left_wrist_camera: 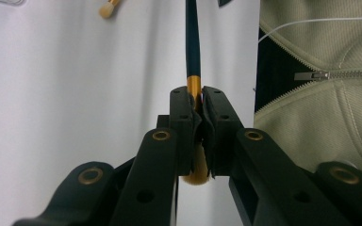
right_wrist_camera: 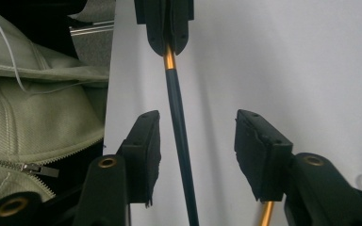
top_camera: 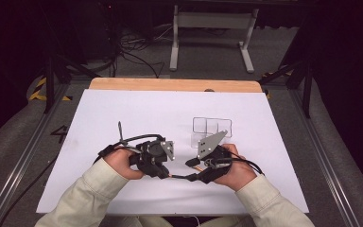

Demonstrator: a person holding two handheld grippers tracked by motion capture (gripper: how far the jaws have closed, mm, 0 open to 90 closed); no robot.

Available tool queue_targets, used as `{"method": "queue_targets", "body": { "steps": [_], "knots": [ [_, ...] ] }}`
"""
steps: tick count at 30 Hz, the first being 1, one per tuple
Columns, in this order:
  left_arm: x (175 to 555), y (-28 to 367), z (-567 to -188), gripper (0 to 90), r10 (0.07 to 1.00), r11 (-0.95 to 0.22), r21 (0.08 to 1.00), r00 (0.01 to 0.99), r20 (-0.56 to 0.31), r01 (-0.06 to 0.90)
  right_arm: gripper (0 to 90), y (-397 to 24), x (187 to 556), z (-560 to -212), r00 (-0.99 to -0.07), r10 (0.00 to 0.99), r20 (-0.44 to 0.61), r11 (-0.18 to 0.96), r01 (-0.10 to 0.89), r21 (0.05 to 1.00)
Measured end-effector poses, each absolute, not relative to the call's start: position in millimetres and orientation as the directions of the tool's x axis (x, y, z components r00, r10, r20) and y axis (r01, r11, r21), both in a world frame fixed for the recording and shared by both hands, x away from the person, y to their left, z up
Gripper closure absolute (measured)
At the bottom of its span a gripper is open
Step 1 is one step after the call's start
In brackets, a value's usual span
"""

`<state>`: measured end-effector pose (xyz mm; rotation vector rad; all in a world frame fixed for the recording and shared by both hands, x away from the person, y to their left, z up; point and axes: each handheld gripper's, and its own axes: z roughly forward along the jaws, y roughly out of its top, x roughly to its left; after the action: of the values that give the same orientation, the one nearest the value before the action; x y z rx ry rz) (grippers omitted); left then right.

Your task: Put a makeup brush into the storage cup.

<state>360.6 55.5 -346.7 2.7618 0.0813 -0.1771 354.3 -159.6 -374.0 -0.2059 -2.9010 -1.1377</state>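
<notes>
Left gripper view first: our left gripper [left_wrist_camera: 197, 122] is clamped on a makeup brush [left_wrist_camera: 192, 42] right at its gold ferrule, bristles poking back between the jaws, dark handle running straight out ahead. In the right gripper view that same handle lies lengthwise between our right gripper's [right_wrist_camera: 195, 155] parted pads — nothing touching yet, closer to the left pad. So the handle's long axis lines up with the right jaws, not across them. From the high view both hands sit near the white mat's [top_camera: 123, 113] front edge — clear tray [top_camera: 212, 126] just beyond.
</notes>
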Motion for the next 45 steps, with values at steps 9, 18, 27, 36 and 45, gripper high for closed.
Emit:
{"method": "queue_targets", "body": {
  "steps": [9,18,27,36,45],
  "knots": [
    [364.2,55.5,-348.4,83.5,0.045,-0.934,0.347,0.990,-0.136,0.090,59.1,-143.9,354.8,-381.5,-0.992,0.084,0.098,0.759,0.127,0.638],
    [363.5,55.4,-348.6,83.5,0.043,-0.931,0.355,0.990,-0.133,0.088,68.7,-135.6,357.0,-383.2,-0.992,0.068,0.108,0.773,0.121,0.623],
    [363.5,54.6,-348.9,83.4,0.035,-0.931,0.356,0.991,-0.130,0.080,73.0,-131.2,356.8,-385.0,-0.993,0.051,0.109,0.784,0.108,0.611],
    [362.4,54.1,-348.8,83.4,0.026,-0.933,0.354,0.991,-0.132,0.072,77.1,-129.8,356.2,-385.8,-0.993,0.047,0.104,0.792,0.100,0.602],
    [362.0,53.5,-349.2,83.4,0.018,-0.933,0.355,0.991,-0.130,0.064,81.2,-130.0,356.3,-385.9,-0.994,0.044,0.100,0.796,0.096,0.598]
  ]
}}
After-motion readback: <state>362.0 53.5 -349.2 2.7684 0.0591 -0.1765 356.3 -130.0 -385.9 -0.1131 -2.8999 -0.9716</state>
